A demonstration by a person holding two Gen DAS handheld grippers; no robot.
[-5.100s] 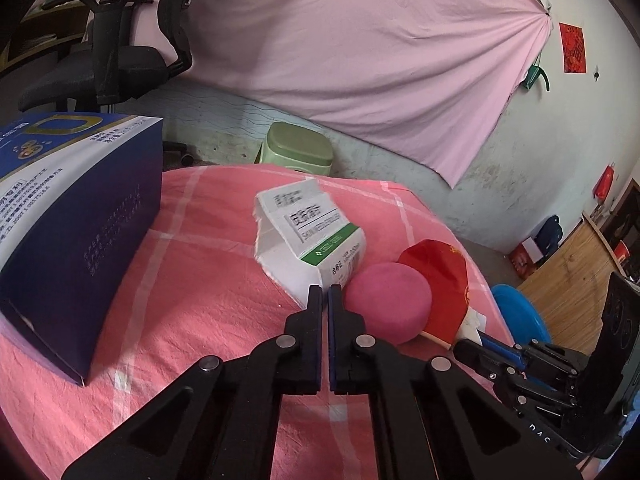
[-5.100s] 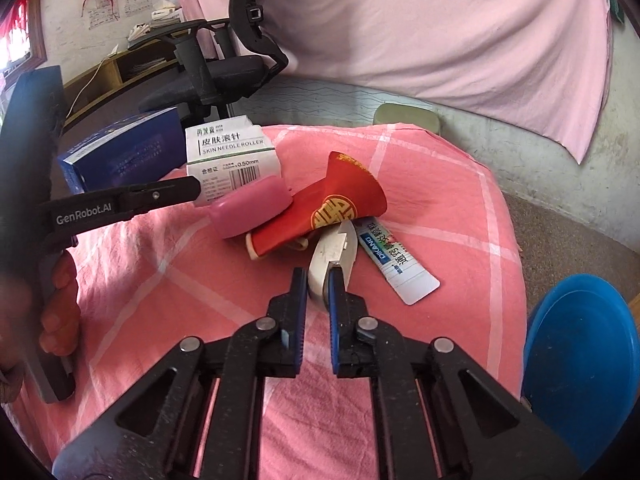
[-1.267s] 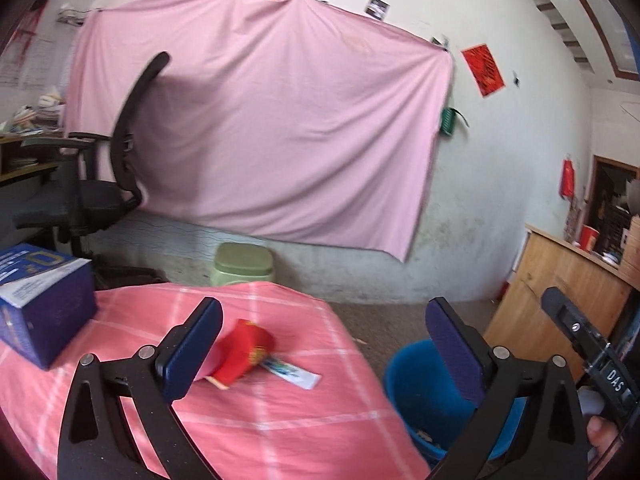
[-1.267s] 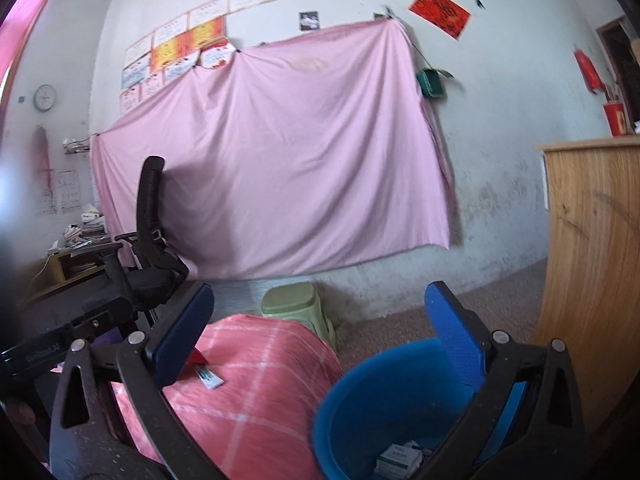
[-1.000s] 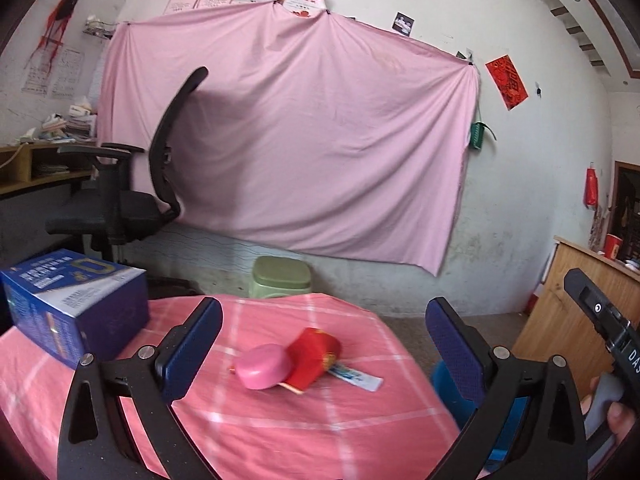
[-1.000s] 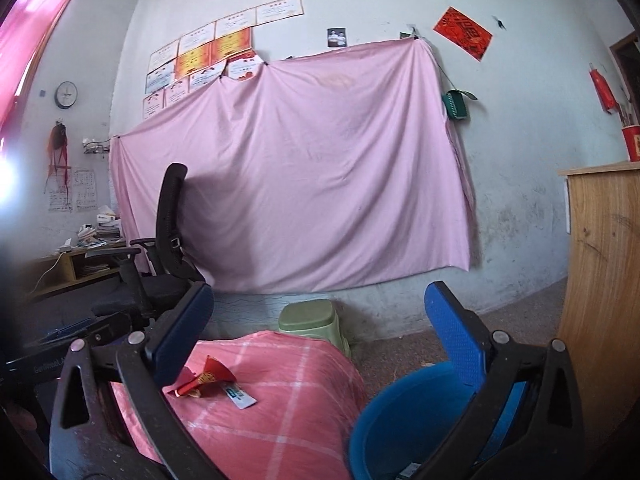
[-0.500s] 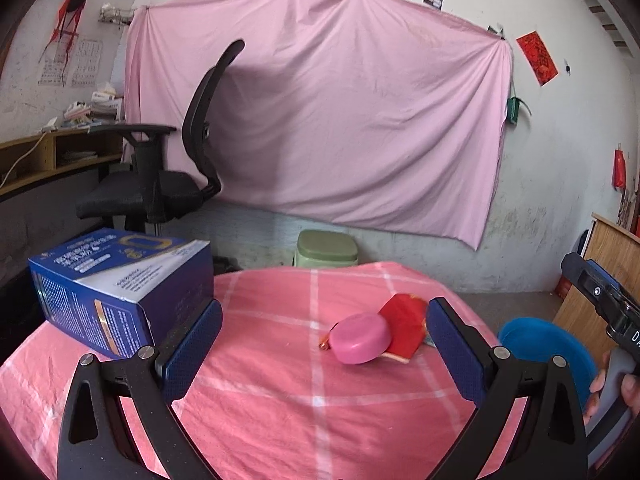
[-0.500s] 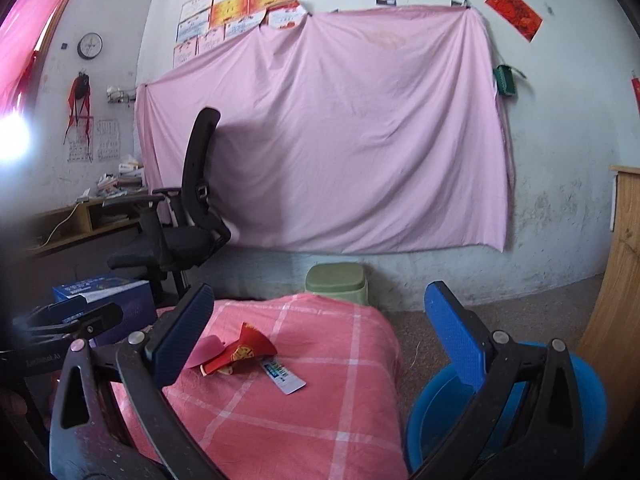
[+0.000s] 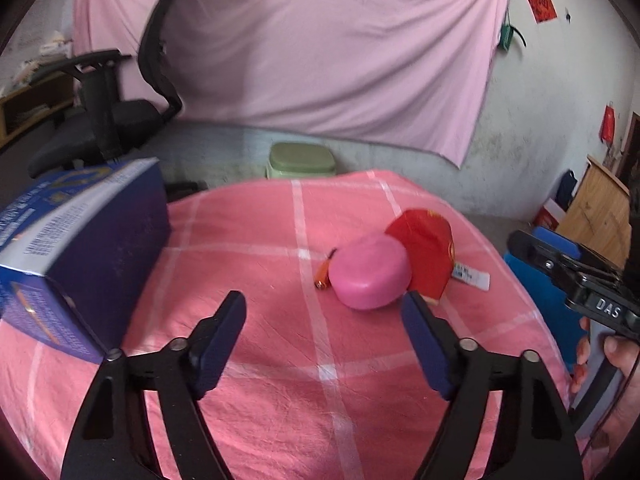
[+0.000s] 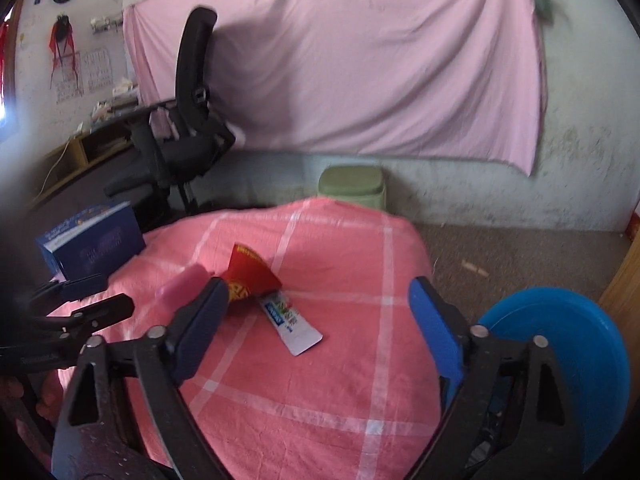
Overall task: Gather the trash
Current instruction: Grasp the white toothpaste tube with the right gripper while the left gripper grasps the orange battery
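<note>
Both my grippers over the soft pink checked cloth [image 9: 280,360]

My left gripper [image 9: 324,334] has just been narrowing, empty — the right gripper [image 10: 316,328] gapes; a smooth pink puck [image 9: 370,278], creased red packet [image 9: 428,252] and flat tube [image 10: 290,322] lie mid-cloth.

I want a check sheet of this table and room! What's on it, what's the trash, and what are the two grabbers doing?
Surface: pink checked tablecloth.
Job's things: pink round case touching red paper packet; flattened tube beside the packet; small orange item; blue bin on the floor.
Clutter: big blue box.
Grippers: left gripper open, empty, jaws just closing some; right gripper open, empty.
Cables: nothing seen.
Surroundings: black office chair, green stool, pink sheet on the wall.
</note>
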